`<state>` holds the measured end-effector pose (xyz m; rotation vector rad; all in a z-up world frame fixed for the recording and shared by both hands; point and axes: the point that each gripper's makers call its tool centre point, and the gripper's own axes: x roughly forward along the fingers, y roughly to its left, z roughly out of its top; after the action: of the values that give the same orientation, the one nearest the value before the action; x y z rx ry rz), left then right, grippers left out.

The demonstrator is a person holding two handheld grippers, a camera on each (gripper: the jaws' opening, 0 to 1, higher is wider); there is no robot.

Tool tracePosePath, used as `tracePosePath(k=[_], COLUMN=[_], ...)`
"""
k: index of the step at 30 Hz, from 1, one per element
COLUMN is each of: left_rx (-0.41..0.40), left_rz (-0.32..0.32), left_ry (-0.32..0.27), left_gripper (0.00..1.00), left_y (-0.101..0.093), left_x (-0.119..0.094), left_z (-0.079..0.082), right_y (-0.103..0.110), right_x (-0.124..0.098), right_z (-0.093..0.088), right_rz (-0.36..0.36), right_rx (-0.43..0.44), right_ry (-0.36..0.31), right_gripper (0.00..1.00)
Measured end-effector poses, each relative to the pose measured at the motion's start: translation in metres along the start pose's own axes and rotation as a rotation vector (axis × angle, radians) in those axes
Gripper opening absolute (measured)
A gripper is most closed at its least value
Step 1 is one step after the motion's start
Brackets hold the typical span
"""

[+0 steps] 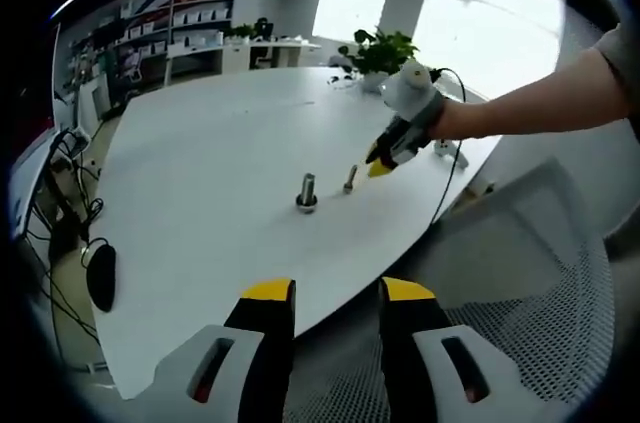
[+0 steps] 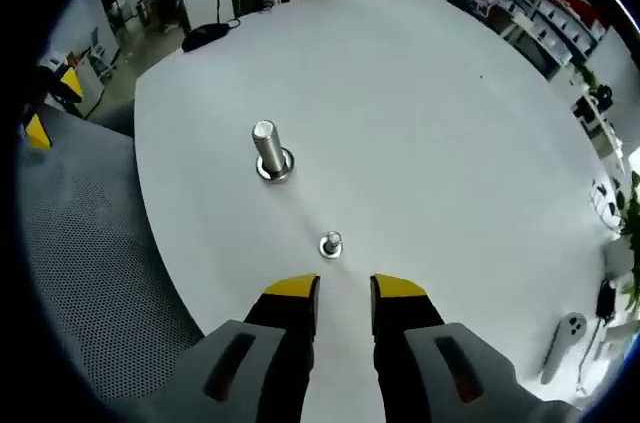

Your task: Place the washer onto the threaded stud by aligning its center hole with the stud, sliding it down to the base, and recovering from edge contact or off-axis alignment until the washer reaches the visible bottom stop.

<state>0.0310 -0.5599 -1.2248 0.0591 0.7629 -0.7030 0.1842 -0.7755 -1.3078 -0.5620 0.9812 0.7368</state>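
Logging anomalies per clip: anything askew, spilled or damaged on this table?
Nothing stands out. The large threaded steel stud and the small steel bolt both stand upright on the white table, apart from each other.

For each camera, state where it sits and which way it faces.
Left gripper view: rides the left hand-held gripper off the table's edge, facing across the white table toward the windows; the right hand-held gripper and a forearm enter from the right.
Right gripper view: rides the right hand-held gripper, looking down on the table.
Shared: the large stud and the small stud.
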Motion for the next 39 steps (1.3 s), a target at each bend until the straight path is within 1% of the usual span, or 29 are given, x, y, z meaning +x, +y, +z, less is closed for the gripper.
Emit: tracePosePath(k=[2,3,6,10,13,16,21,23,27,30,35,39], left_rx=[0.0,0.001,-0.001,-0.003,0.0,0.002,0.009,0.009,0.01,0.015,0.009,0.008], left_rz=[0.0,-0.001,-0.002,-0.003,-0.005,-0.007,-0.01,-0.01,-0.015,-0.019,-0.012,-0.011], left_ry=[-0.002,-0.002,-0.003,-0.005,-0.005,-0.005,-0.011,-0.014,-0.009,-0.013,-0.02,-0.018], left_gripper=[0.31,0.31,0.31,0.31,0.31,0.31,0.31,0.31,0.31,0.31,0.31,0.31], left_y=[0.0,0.0,0.0,0.0,-0.001,-0.001,-0.002,-0.002,-0.003,-0.004,-0.002,-0.002], left_x=[0.0,0.0,0.0,0.0,0.0,0.0,0.0,0.0,0.0,0.0,-0.001,-0.001], left_z=[0.0,0.0,0.001,0.001,0.002,0.001,0.003,0.003,0.003,0.003,0.004,0.004], right_y=[-0.002,-0.003,-0.004,-0.003,-0.003,-0.002,0.001,0.003,0.01,0.015,0.018,0.022], right_x=[-0.01,-0.014,-0.027,-0.043,-0.055,-0.071,-0.099,-0.106,-0.118,-0.125,-0.13,-0.135], right_z=[-0.001,-0.001,-0.002,-0.008,-0.011,-0.013,-0.017,-0.02,-0.021,-0.027,-0.034,-0.037], right_rz=[-0.017,-0.021,-0.029,-0.025,-0.033,-0.046,-0.068,-0.074,-0.077,-0.096,-0.103,-0.113], right_rx=[-0.012,-0.005,0.067,0.125,0.156,0.191,0.266,0.276,0.311,0.321,0.393,0.396], right_ry=[-0.018,-0.031,-0.082,-0.121,-0.146,-0.185,-0.265,-0.27,-0.297,-0.309,-0.344,-0.356], right_gripper=[0.23,0.23,0.23,0.23,0.23,0.24,0.24,0.24,0.25,0.26,0.26,0.26])
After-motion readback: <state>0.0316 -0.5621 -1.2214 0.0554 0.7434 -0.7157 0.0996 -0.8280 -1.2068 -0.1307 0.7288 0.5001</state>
